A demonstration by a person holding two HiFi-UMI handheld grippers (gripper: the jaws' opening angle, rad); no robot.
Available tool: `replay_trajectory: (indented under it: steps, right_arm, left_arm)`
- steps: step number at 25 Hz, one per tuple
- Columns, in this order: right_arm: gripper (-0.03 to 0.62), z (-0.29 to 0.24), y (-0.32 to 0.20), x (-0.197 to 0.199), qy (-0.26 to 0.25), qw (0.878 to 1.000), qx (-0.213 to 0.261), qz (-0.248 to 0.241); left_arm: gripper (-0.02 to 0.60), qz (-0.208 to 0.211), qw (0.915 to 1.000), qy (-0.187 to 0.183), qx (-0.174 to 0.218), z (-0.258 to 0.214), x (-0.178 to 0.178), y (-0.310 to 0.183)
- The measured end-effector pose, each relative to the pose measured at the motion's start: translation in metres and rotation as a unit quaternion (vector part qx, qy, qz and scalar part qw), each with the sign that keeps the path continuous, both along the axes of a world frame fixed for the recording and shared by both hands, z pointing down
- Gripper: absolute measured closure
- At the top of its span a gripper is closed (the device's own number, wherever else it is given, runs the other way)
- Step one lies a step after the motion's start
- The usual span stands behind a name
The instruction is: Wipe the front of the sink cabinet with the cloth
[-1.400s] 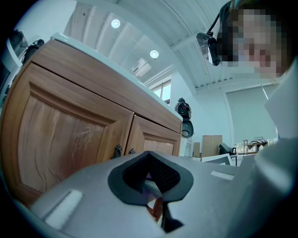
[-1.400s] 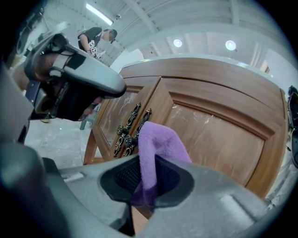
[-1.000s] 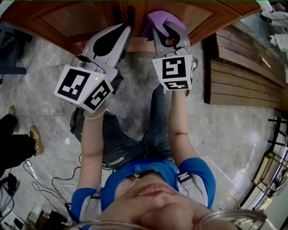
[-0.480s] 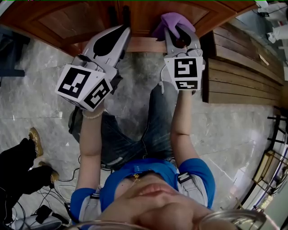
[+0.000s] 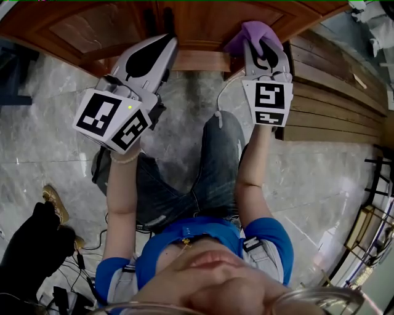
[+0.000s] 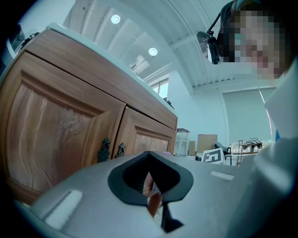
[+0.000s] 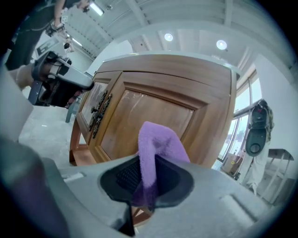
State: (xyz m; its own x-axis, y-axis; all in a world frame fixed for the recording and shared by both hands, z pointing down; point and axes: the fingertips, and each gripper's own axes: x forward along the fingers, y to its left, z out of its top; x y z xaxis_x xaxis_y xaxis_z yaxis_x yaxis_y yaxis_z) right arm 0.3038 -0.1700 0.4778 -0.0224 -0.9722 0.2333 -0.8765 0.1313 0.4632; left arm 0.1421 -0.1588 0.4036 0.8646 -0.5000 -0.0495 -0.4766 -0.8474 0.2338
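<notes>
The wooden sink cabinet point(image 5: 203, 18) fills the top of the head view, its two panelled doors point(image 7: 153, 116) facing me. My right gripper point(image 5: 261, 46) is shut on a purple cloth point(image 5: 251, 32), which sticks up from the jaws point(image 7: 156, 148) and rests against the right door near its lower right corner. My left gripper point(image 5: 161, 46) is held beside the door seam with its jaws closed and nothing between them point(image 6: 153, 186). Two dark metal handles point(image 6: 111, 149) sit at the seam.
A stack of wooden planks point(image 5: 335, 92) lies on the floor right of the cabinet. The person's jeans-clad knees point(image 5: 184, 178) are on the grey stone floor. Cables point(image 5: 80, 264) and another person's dark clothing point(image 5: 31, 246) sit at lower left.
My right gripper has slid to the right along the cabinet front with the purple cloth. The left gripper has stayed put. The dark-clothed person at lower left has shifted.
</notes>
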Motion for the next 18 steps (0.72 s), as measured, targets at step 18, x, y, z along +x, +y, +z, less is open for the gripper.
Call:
replay_trajectory:
  steps: [18]
  right_arm:
    - [0.533,-0.003,0.015,0.031,0.003,1.000,0.013,0.024]
  left_arm:
    - [0.581,-0.001,1.0000,-0.003,-0.002,0.001,0.000,0.000]
